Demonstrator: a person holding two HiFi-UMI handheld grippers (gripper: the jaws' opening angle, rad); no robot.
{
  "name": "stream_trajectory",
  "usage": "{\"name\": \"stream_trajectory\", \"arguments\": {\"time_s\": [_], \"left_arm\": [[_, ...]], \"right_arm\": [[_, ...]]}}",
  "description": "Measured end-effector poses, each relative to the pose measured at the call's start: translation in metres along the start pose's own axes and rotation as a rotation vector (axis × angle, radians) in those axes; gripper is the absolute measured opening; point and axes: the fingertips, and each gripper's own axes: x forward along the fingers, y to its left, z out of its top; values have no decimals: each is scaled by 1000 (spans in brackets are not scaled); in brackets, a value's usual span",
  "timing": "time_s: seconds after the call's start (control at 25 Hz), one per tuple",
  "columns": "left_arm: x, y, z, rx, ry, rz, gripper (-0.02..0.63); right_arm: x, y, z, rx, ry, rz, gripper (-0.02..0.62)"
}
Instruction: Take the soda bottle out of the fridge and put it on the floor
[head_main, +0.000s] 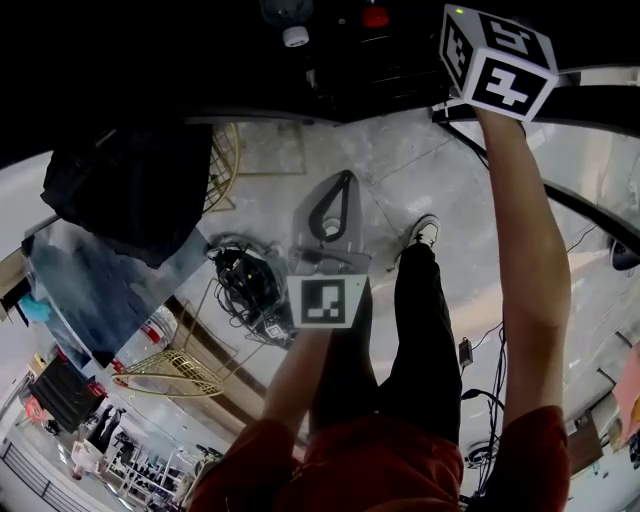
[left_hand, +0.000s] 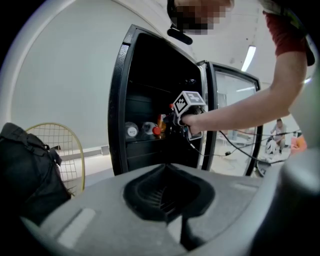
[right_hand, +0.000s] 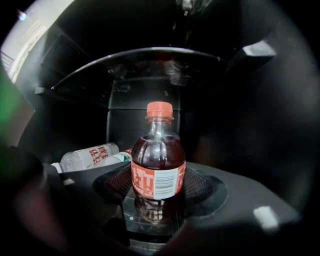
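A soda bottle (right_hand: 157, 170) with dark drink, an orange cap and an orange label stands upright on a glass shelf (right_hand: 150, 220) inside the dark fridge (left_hand: 150, 75). My right gripper (right_hand: 157, 200) reaches into the fridge, its two black pads set against the bottle's lower sides. In the left gripper view the right gripper's marker cube (left_hand: 189, 102) shows at the fridge opening. My left gripper (head_main: 335, 215) hangs low over the floor, away from the fridge, its jaws shut with nothing between them.
Two clear bottles (right_hand: 87, 157) lie on the shelf left of the soda bottle. The fridge's glass door (left_hand: 235, 115) stands open to the right. On the floor are a black bag (head_main: 130, 190), a racket (left_hand: 60, 145), tangled cables (head_main: 250, 285) and the person's shoe (head_main: 425, 232).
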Motion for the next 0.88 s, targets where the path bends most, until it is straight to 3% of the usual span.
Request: {"name": "stream_trajectory", "arguments": {"time_s": [0.32,0.6,0.88], "left_arm": [[-3,-1,0,0,7,5,0],[-5,-9,4,4,-2,3,0],[-7,-14,7,19,-1,-2,0]], "right_arm": [[-31,-1,4,-55,-27,6,304],[-74,2,7,-23,-65,-3,304],[-128,26,1,-55,-104,55,304]]}}
